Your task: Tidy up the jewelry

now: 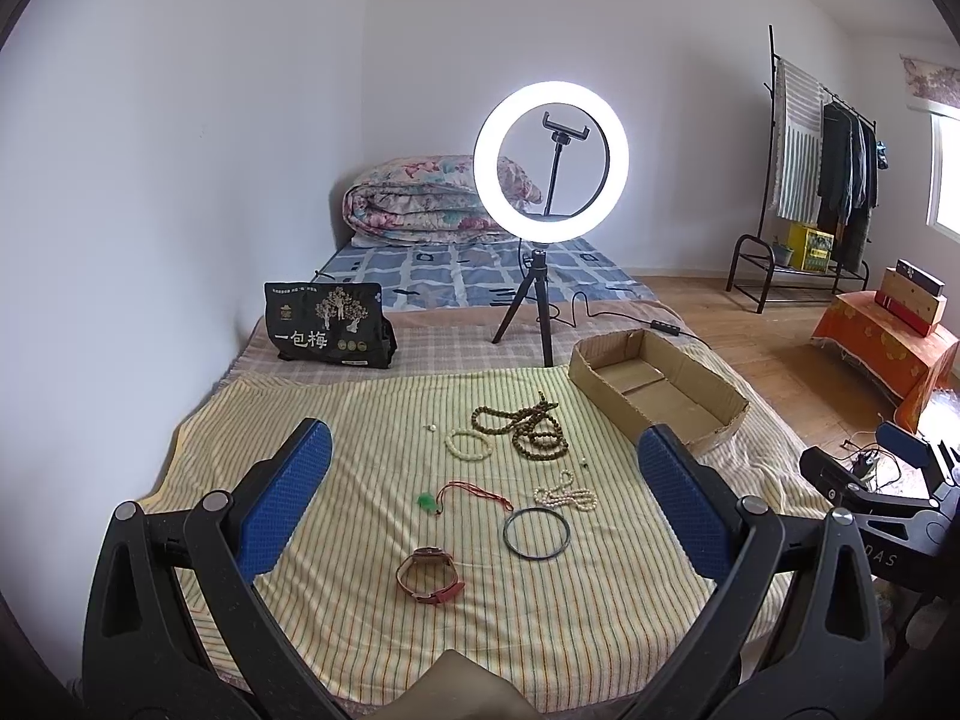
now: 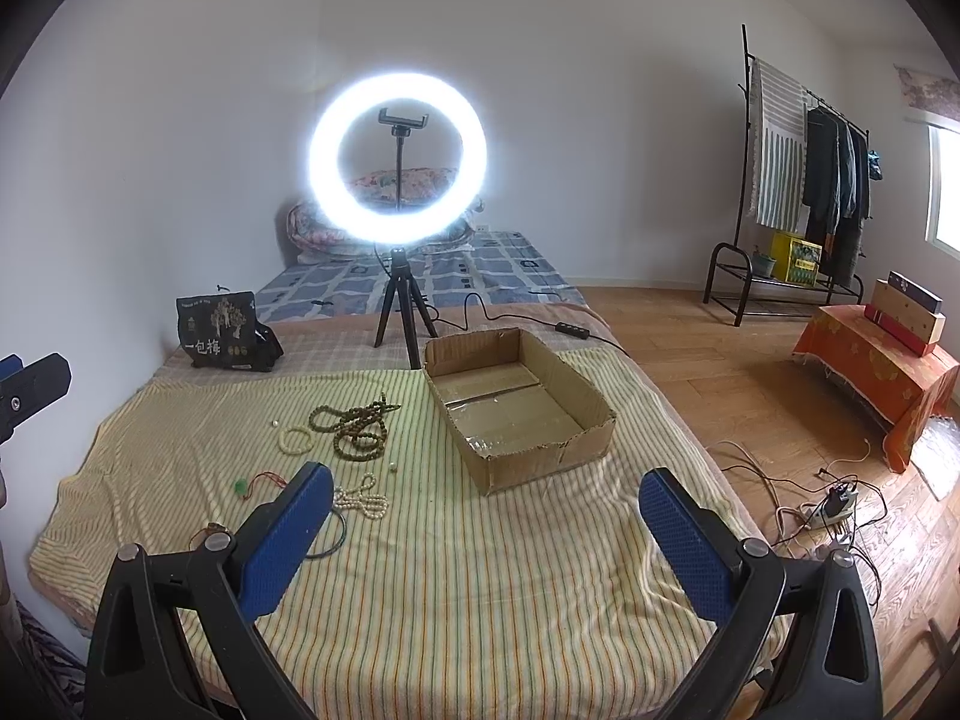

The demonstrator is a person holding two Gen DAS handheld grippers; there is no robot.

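Grippers left (image 1: 485, 480) and right (image 2: 486, 516) both spread, empty; cardboard box (image 2: 543, 457) lengthwise away toward ring light (image 2: 397, 157).

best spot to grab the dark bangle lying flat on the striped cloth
Pinch one stretch of the dark bangle's thin rim, one finger inside the hoop and one outside, coming straight down with the open left gripper. It lies flat, so there is no edge to catch from the side. Take the near arc, away from the white bead strand.
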